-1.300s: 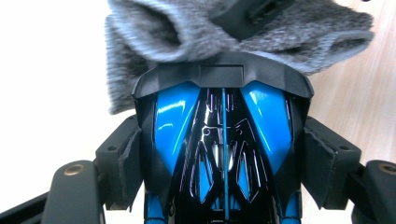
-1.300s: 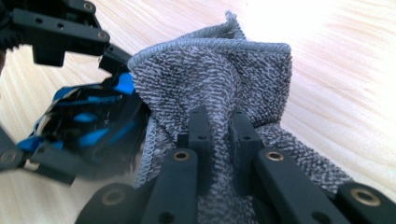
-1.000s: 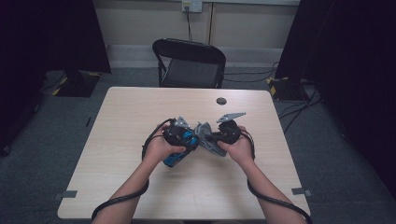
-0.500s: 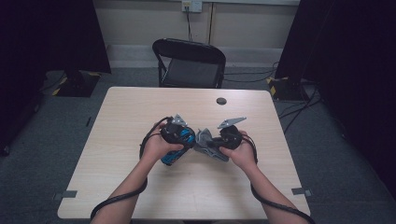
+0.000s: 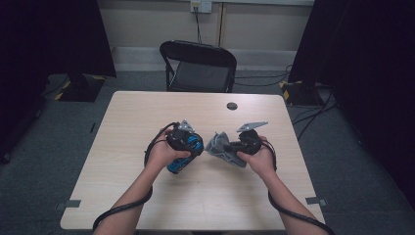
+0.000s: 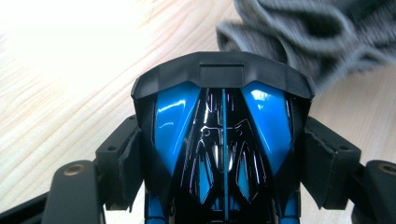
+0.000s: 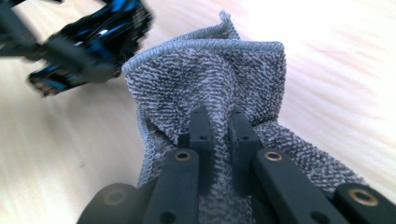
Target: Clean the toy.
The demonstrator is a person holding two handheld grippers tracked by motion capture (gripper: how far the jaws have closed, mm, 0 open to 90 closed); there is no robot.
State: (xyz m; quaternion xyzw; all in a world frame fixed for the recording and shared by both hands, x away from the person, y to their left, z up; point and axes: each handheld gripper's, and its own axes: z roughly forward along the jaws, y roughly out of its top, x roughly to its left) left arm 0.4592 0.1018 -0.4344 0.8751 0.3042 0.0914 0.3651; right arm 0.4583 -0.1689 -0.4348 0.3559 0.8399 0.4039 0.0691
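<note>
A glossy blue and black toy (image 6: 224, 130) sits clamped between the side pads (image 6: 128, 163) of my left gripper (image 6: 224, 168), held just above the wooden table (image 5: 127, 122). From above, the left gripper (image 5: 192, 147) and the toy (image 5: 175, 165) are left of the table's middle. My right gripper (image 5: 229, 148) is shut on a bunched grey terry cloth (image 5: 218, 143). Its jaws (image 7: 219, 126) pinch a fold of the cloth (image 7: 210, 70), which fans out ahead of them. The toy (image 7: 93, 37) lies a short gap beyond the cloth's left edge.
A small black round disc (image 5: 232, 105) lies on the far part of the table. A black folding chair (image 5: 198, 63) stands behind the far edge. Cables trail from both grippers down over the near edge, along the person's forearms.
The right hand has shifted slightly rightward with the cloth, opening a small gap between cloth and toy. The left hand has stayed put.
</note>
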